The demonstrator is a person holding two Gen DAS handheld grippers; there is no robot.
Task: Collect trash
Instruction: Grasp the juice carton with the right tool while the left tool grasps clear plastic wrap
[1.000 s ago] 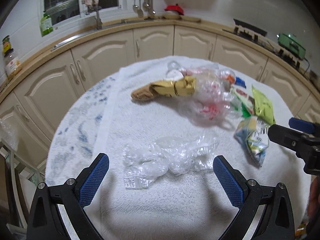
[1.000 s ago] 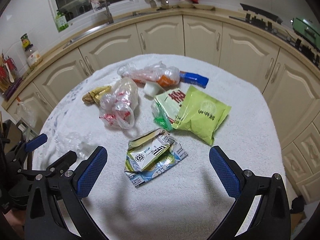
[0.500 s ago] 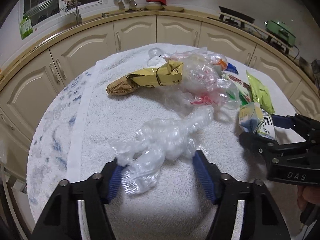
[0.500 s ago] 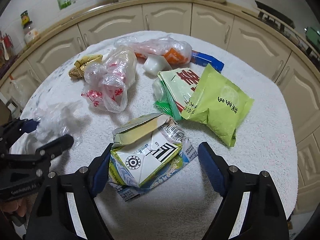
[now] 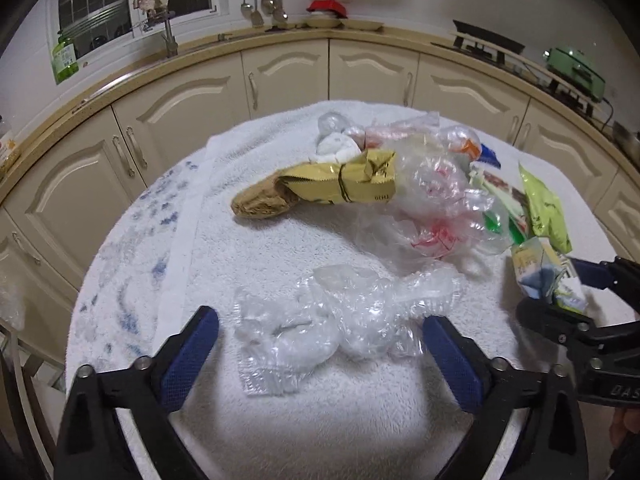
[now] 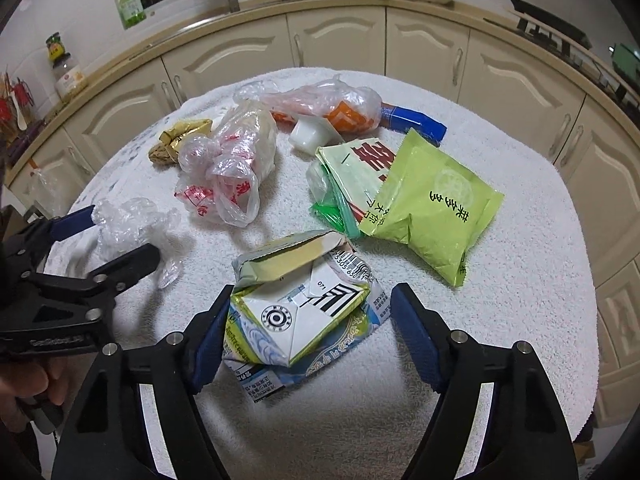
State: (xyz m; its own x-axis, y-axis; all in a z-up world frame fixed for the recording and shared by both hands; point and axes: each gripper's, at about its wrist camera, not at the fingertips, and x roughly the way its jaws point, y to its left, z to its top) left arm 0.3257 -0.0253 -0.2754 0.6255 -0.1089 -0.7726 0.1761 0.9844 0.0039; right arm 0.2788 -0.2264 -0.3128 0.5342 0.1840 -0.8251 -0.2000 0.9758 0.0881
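Crumpled clear plastic wrap (image 5: 352, 304) lies on the white towel between the fingers of my left gripper (image 5: 320, 332). Its jaws are opening and the pads stand clear of the wrap. From the right wrist view, that left gripper (image 6: 112, 236) straddles the wrap (image 6: 128, 224). A flattened drink carton (image 6: 296, 304) sits between the fingers of my right gripper (image 6: 314, 300), whose jaws are closing. The left pad touches the carton's edge; a gap remains at the right pad. The left wrist view shows the right gripper (image 5: 560, 292) around the carton (image 5: 536, 264).
More trash lies farther back: a gold wrapper (image 5: 344, 186), a clear bag with red print (image 6: 228, 168), a lime-green pouch (image 6: 432, 204), a green-and-white packet (image 6: 360, 168), a blue wrapper (image 6: 412, 122), a white cup (image 6: 310, 134). The towel-covered round table (image 6: 500, 300) drops off toward cream cabinets (image 5: 280, 76).
The left gripper moved in over the clear wrap, squeezed it half a second ago, then spread its jaws again. The right gripper sank toward the carton and its jaws narrowed around it.
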